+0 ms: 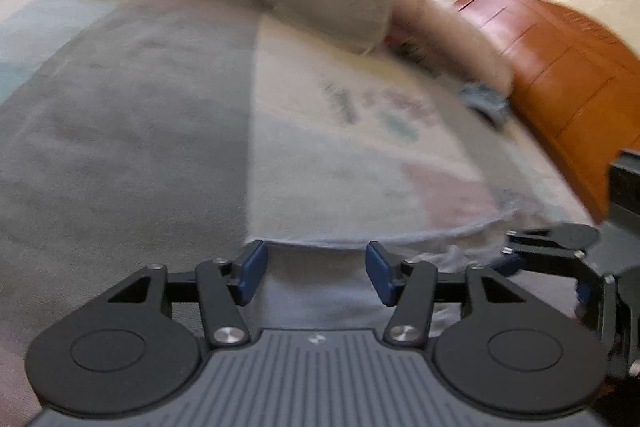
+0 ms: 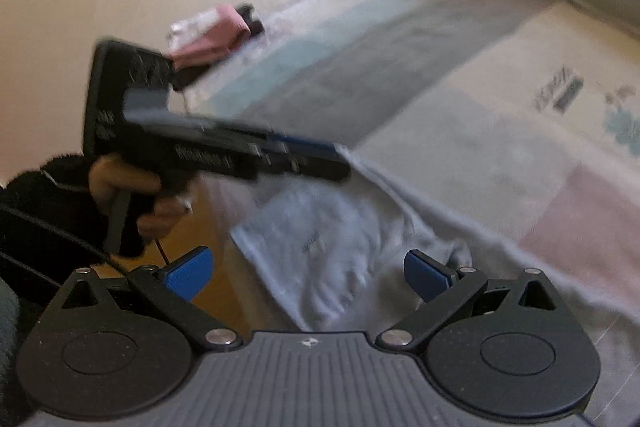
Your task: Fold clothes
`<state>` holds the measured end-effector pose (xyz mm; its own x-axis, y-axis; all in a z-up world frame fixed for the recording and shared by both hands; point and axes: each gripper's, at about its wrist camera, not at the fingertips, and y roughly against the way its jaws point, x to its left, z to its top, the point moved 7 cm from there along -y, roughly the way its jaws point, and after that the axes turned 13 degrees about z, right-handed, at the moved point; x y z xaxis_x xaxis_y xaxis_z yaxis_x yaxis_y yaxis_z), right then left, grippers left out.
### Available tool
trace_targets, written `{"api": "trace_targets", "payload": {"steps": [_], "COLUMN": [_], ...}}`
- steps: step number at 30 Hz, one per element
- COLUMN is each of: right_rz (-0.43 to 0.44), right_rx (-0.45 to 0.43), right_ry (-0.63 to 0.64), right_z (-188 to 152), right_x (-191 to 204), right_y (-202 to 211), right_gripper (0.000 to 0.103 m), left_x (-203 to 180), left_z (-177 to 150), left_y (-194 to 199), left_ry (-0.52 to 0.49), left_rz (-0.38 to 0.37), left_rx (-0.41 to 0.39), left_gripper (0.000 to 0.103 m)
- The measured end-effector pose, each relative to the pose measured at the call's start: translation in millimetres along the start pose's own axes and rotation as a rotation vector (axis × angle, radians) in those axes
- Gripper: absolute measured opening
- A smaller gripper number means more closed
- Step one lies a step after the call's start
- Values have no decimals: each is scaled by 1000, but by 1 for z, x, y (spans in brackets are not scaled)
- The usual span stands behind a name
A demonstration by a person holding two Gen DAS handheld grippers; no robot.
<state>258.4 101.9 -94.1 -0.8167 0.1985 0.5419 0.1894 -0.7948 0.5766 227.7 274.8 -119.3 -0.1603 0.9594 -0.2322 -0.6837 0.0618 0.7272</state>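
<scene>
Cloth is spread pale grey over the near edge of the bed (image 1: 120, 131), and this garment (image 2: 320, 259) hangs partly down the side, its folded edge running crosswise just ahead of the left gripper (image 1: 316, 273). That gripper's jaws are parted with only loose fabric seen under the gap, nothing pinched. The right gripper (image 2: 310, 277) is likewise spread and empty, poised above the draped part. The garment's long axis is judged to lie along the bed edge, so the coming grasp turns on that hem directly in front of the left tool, which is nearer. The left hand (image 2: 132, 187) on its trigger and the printed label are shown only in the right wrist view; the hem's straight line and the wooden headboard (image 1: 560, 67) only in the left.
</scene>
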Motion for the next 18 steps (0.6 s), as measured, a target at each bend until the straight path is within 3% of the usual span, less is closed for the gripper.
{"api": "trace_targets", "payload": {"steps": [3,10,16,18], "right_rz": [-40,-149,-392,-477], "right_rx": [12,-25,-10,7], "right_ry": [-16,-10,0,-6], "right_z": [-10,-9,-32,-47], "right_x": [-5,3,-25,-34], "right_y": [-2,24,69,87], "right_gripper": [103,103,103,103], "left_x": [2,-11,-34,-45], "left_z": [4,2,-24,-28], "left_y": [1,28,37,39], "left_ry": [24,-79,-269,-286], "left_rz": [-16,4,138,149], "left_rx": [-4,-19,-4,-10], "left_gripper": [54,58,59,59]}}
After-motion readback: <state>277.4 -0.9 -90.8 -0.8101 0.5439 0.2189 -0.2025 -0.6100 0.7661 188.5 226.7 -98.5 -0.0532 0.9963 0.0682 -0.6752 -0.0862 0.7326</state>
